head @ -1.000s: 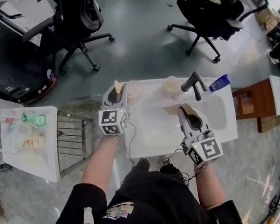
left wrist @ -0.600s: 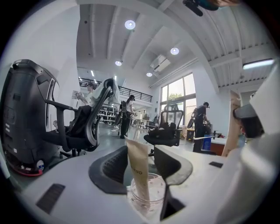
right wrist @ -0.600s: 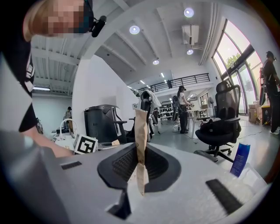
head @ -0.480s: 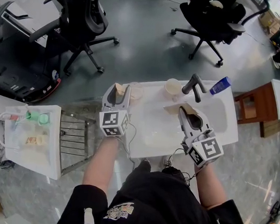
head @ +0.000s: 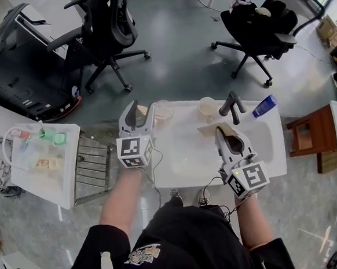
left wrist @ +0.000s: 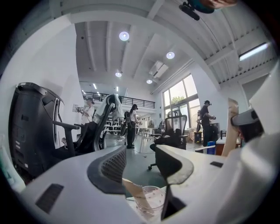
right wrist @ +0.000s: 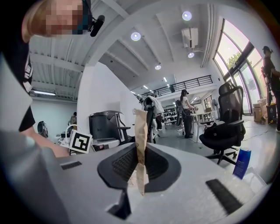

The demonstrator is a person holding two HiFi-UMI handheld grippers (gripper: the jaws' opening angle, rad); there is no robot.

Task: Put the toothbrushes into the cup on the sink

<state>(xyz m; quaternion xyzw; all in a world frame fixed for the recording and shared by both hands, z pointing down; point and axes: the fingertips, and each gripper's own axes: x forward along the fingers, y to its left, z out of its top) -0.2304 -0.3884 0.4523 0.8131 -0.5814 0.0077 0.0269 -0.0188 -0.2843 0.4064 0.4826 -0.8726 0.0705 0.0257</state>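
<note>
While level over sink (head: 185, 155), right gripper (head: 220, 133) clamps wrapped toothbrush (right wrist: 140, 131).

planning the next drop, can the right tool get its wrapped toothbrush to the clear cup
Probably yes. The right tool, shut on a paper-wrapped toothbrush, has bare sink between it and the clear cup. The left tool, jaws just opened and empty, hangs close beside the cup.

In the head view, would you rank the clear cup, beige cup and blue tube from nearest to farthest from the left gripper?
1. Clear cup, right beside the left gripper.
2. Beige cup, farther right.
3. Blue tube, far right corner.
</note>
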